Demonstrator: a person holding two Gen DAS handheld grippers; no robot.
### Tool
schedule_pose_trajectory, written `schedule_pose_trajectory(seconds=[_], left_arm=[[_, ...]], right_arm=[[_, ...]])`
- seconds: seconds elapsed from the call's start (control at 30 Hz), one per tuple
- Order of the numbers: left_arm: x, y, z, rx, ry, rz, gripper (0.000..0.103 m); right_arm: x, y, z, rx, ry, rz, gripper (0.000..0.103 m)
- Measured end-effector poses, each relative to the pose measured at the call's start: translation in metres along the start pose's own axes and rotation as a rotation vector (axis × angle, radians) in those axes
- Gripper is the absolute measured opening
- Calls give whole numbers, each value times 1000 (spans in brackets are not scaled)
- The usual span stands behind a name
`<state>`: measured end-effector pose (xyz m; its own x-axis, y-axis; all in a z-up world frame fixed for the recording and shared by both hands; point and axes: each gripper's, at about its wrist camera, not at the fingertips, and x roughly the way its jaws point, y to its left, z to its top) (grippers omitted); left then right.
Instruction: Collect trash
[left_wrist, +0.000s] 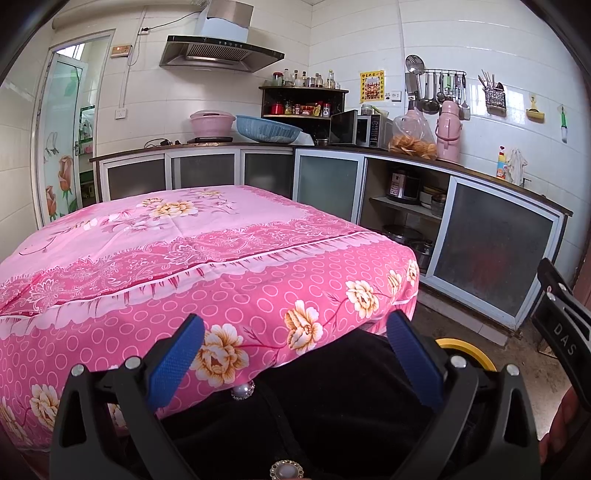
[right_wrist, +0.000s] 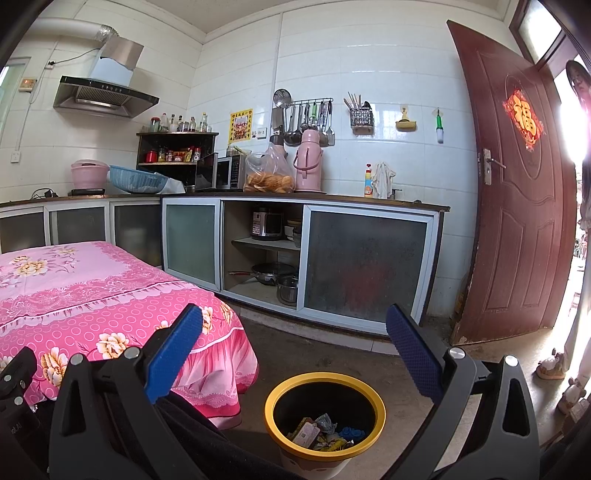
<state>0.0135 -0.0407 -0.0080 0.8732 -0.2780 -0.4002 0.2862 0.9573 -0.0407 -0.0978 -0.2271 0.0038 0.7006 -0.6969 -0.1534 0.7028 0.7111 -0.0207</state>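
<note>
A yellow-rimmed trash bin (right_wrist: 275, 395) stands on the floor beside the table, with wrappers and scraps (right_wrist: 321, 434) lying inside. My right gripper (right_wrist: 293, 339) is open and empty, held above and just behind the bin. My left gripper (left_wrist: 293, 341) is open and empty in front of the table's near edge, above dark clothing; the bin rim (left_wrist: 467, 350) peeks out at its right. The table under the pink floral cloth (left_wrist: 177, 229) carries no trash that I can see.
Kitchen counters with glass-front cabinets (right_wrist: 365, 258) run along the back and right walls. A brown door (right_wrist: 517, 206) stands open at the right, with a person (right_wrist: 580, 221) in the doorway. The other gripper (left_wrist: 565, 328) shows at the left wrist view's right edge.
</note>
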Motion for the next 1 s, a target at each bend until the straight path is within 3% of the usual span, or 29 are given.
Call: schedule_pose_trajectory(seconds=[1.0], left_arm=[[1,-1,-1,-5,4,-2,95]], right_arm=[[3,-3,-2,0,9,1,95]])
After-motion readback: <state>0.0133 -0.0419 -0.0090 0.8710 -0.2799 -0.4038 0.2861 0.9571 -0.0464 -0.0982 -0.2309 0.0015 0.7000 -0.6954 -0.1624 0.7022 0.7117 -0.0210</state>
